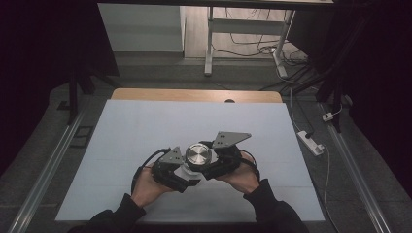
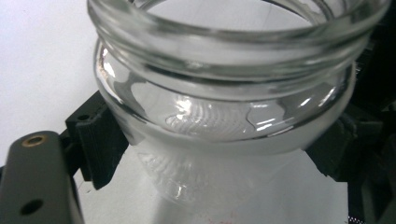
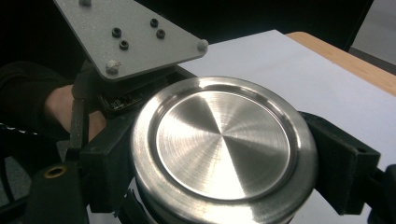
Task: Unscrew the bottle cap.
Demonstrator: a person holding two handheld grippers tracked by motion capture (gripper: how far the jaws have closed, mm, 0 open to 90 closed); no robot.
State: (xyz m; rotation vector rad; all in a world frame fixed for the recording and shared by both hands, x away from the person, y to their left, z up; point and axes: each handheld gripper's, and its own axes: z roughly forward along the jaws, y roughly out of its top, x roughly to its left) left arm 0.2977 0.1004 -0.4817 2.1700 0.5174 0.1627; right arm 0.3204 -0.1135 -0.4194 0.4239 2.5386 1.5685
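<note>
Jaws clamped: left gripper (image 1: 187, 171) braces the glass jar (image 2: 224, 116), right gripper (image 1: 214, 162) pinches its steel lid (image 3: 224, 149), likely for twisting.

My two hands wear dark long sleeves (image 1: 272, 206), cuffs at the wrists. My left gripper (image 1: 187, 171) and right gripper (image 1: 214, 162) are black, blocky bodies, each topped by a grey three-cornered plate (image 3: 128, 35) set with small black screws and pale rounded studs at its corners. Black cable (image 1: 145, 162) loops from the left one. The ribbed black fingers (image 2: 95, 142) carry what looks like a brass-ringed hole.
</note>
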